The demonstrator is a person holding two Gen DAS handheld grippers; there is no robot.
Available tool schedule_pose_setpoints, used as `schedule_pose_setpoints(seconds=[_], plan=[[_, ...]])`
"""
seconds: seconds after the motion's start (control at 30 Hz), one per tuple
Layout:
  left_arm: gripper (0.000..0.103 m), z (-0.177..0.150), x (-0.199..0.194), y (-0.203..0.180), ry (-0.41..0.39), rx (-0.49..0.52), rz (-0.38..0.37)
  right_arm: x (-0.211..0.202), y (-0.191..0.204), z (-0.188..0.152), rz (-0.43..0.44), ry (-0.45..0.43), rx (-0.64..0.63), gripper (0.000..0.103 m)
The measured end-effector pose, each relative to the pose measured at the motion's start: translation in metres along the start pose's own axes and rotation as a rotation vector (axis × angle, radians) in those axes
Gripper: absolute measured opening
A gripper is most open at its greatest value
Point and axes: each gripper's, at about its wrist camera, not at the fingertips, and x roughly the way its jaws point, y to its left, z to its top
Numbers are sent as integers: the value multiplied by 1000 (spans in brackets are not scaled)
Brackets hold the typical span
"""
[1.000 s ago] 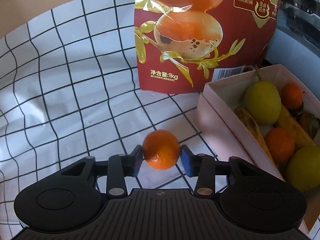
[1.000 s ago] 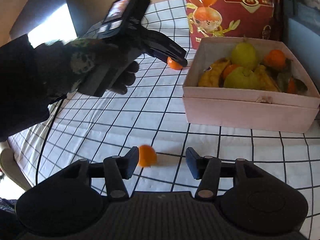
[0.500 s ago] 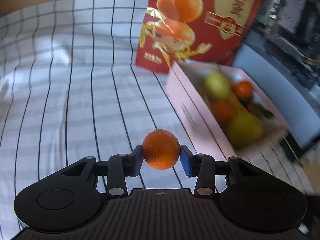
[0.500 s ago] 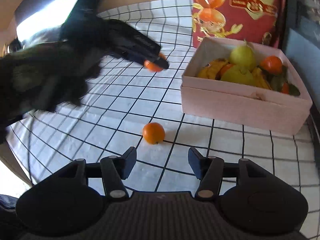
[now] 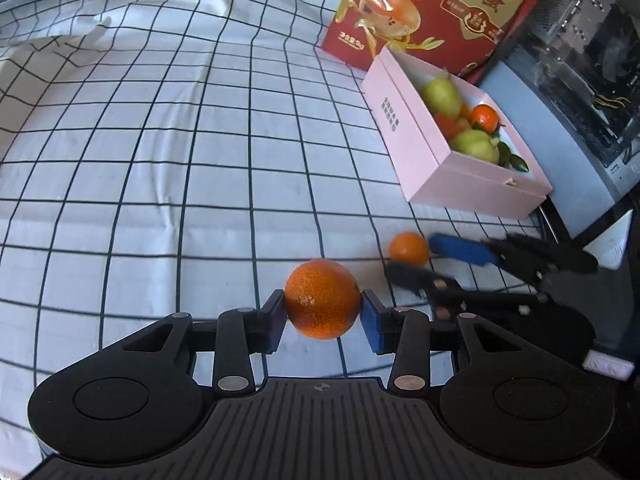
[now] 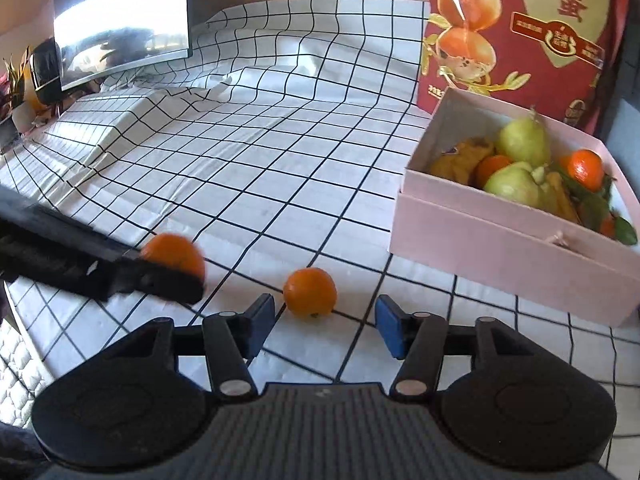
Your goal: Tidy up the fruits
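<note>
My left gripper [image 5: 322, 312] is shut on an orange tangerine [image 5: 322, 304] and holds it above the checked cloth; it also shows in the right wrist view [image 6: 172, 254] at the left. My right gripper [image 6: 324, 322] is open, its jaws on either side of a second tangerine [image 6: 310, 292] that lies on the cloth; that fruit also shows in the left wrist view [image 5: 409, 247]. A pink box [image 6: 500, 240] holds pears, tangerines and yellow fruit at the right.
A tall red snack bag [image 6: 520, 32] stands behind the box. A monitor [image 6: 120, 20] stands at the far left edge of the table. The checked cloth [image 6: 260, 160] is wrinkled at the back left. A computer case [image 5: 580, 60] is right of the box.
My left gripper has carried its tangerine away from the box, back and down to the left of my right gripper. My right gripper has closed in on the loose tangerine.
</note>
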Motion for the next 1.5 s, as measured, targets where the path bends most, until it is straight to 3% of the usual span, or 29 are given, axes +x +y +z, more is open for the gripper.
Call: schedule_pose_setpoints(seconds=[0.13, 0.2, 0.37, 0.47, 0.57, 0.7, 0.8, 0.87, 1.03, 1.13, 1.2, 1.3, 1.5], plan=[[45, -6, -3, -3, 4, 7, 1, 4, 4, 3, -12, -15, -35, 40], [45, -7, 0, -6, 18, 16, 0, 1, 6, 3, -13, -24, -63, 28], [45, -9, 6, -20, 56, 62, -35, -14, -1, 2, -21, -35, -46, 28], [45, 2, 2, -31, 39, 80, -71, -42, -15, 6, -27, -85, 5, 28], [45, 37, -13, -46, -47, 132, -124, -80, -31, 17, -80, -177, 51, 28], [45, 105, -23, -75, -180, 215, -122, -133, -53, 33, -190, -310, 88, 28], [45, 155, 0, -98, -185, 233, -95, -154, -64, 31, -267, -361, 106, 28], [45, 181, 25, -110, -159, 246, -91, -155, -70, 27, -298, -347, 130, 28], [45, 215, 96, -124, -74, 307, 11, -153, -77, 4, -329, -298, 192, 28], [45, 218, 117, -119, -60, 332, 22, -152, -80, -9, -351, -266, 236, 28], [45, 217, 111, -114, -99, 335, 20, -152, -82, -15, -366, -248, 253, 28], [45, 214, 88, -104, -145, 288, -46, -152, -83, -21, -368, -237, 263, 28], [44, 148, 28, -79, -190, 256, -130, -138, -92, 1, -327, -238, 252, 28]])
